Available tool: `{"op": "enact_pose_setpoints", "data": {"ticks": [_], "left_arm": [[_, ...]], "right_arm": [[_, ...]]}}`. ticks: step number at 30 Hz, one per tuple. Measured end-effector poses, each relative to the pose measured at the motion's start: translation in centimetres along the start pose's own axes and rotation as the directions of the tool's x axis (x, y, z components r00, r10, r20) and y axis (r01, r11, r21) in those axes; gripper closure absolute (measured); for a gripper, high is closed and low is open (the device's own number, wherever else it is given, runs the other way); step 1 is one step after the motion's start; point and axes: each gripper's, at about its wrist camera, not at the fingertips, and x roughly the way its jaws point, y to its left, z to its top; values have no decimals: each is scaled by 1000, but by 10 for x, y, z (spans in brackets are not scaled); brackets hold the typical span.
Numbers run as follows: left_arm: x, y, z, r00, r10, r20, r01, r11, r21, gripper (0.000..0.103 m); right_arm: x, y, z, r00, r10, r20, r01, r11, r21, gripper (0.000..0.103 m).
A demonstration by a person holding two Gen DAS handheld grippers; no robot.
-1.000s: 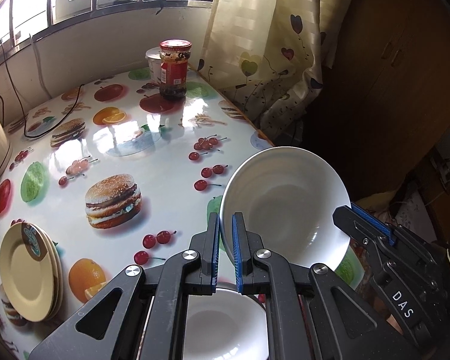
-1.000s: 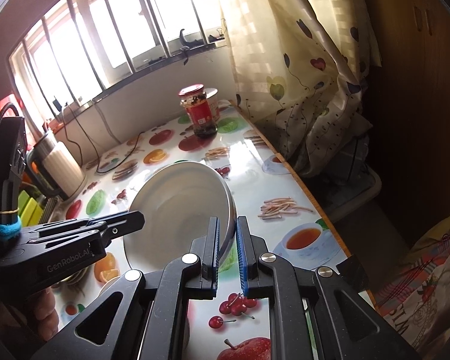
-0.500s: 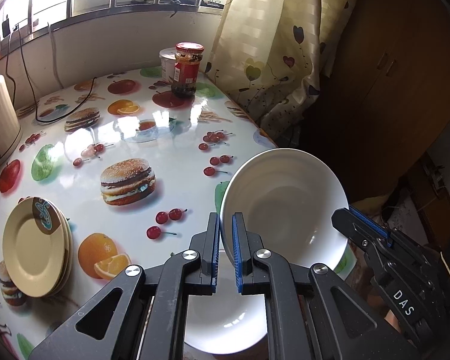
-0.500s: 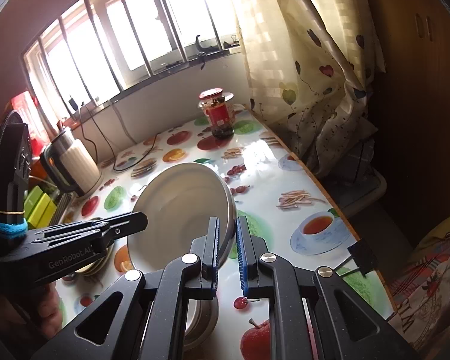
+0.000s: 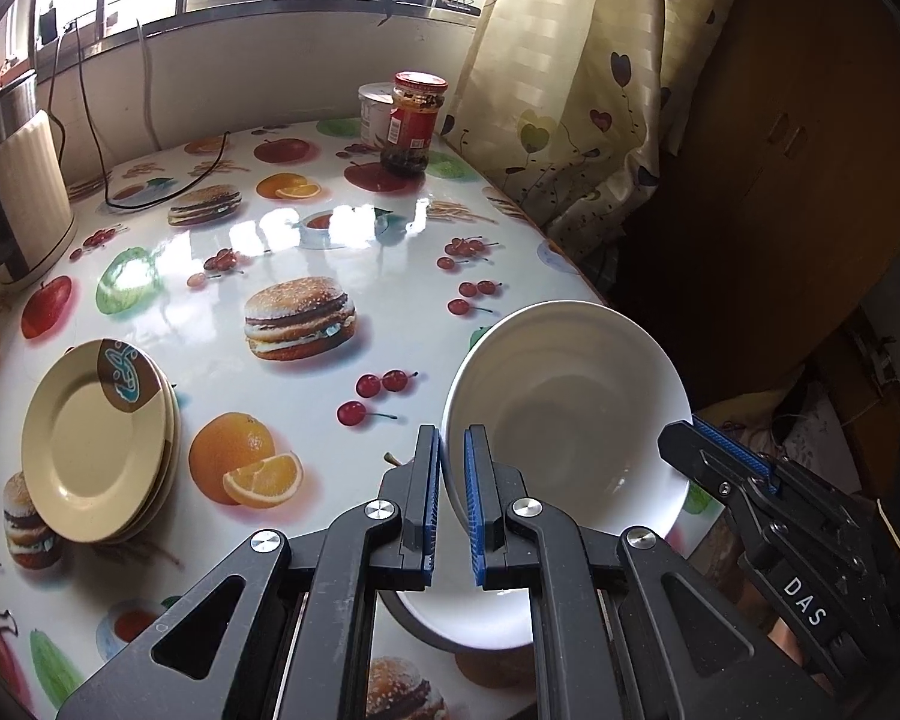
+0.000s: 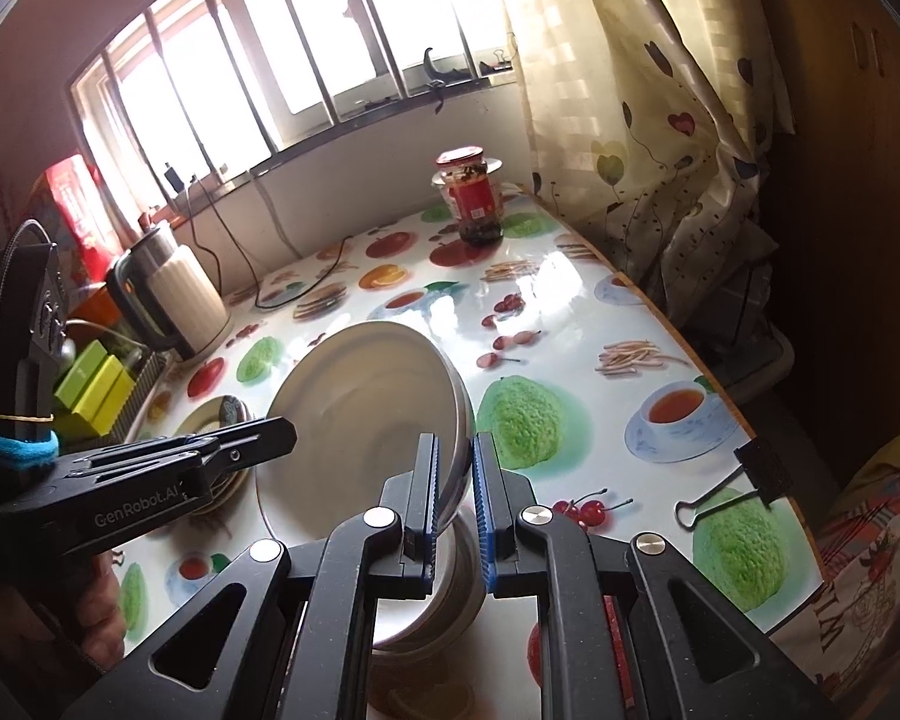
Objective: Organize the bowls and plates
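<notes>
Both grippers hold one white bowl (image 5: 564,414) tilted on edge above the fruit-print table (image 5: 306,396). My left gripper (image 5: 450,441) is shut on its left rim. My right gripper (image 5: 705,462) pinches the opposite rim. In the right wrist view the right gripper (image 6: 455,447) is shut on the bowl (image 6: 360,414), with the left gripper (image 6: 267,435) on its far side. A second white bowl (image 5: 468,618) sits on the table directly beneath, partly hidden by the fingers. A stack of yellow plates (image 5: 90,444) lies to the left.
A red-label jar (image 5: 414,120) and a white tub (image 5: 373,111) stand at the far edge by the curtain (image 5: 570,90). A kettle (image 5: 24,192) with its cable is at the far left. A binder clip (image 6: 741,477) grips the table's right edge.
Both grippers have carried the tilted bowl together across the table, away from the jar. The plate stack and kettle now show more fully. Both grips are unchanged.
</notes>
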Motion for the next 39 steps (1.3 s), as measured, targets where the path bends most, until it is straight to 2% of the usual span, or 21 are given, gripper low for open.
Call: {"op": "enact_pose_setpoints", "data": {"ticks": [18,39], "left_arm": [[1,20,-29,1000,11,-26,-12,998,-55,95],[10,20,-40,998,25,-61,-29,997,-71,95]], "right_arm": [[12,13,-26,998,28,-55,-29,999,-14,91],[23,9,-38,995,41,-95,-41,999,9,91]]}}
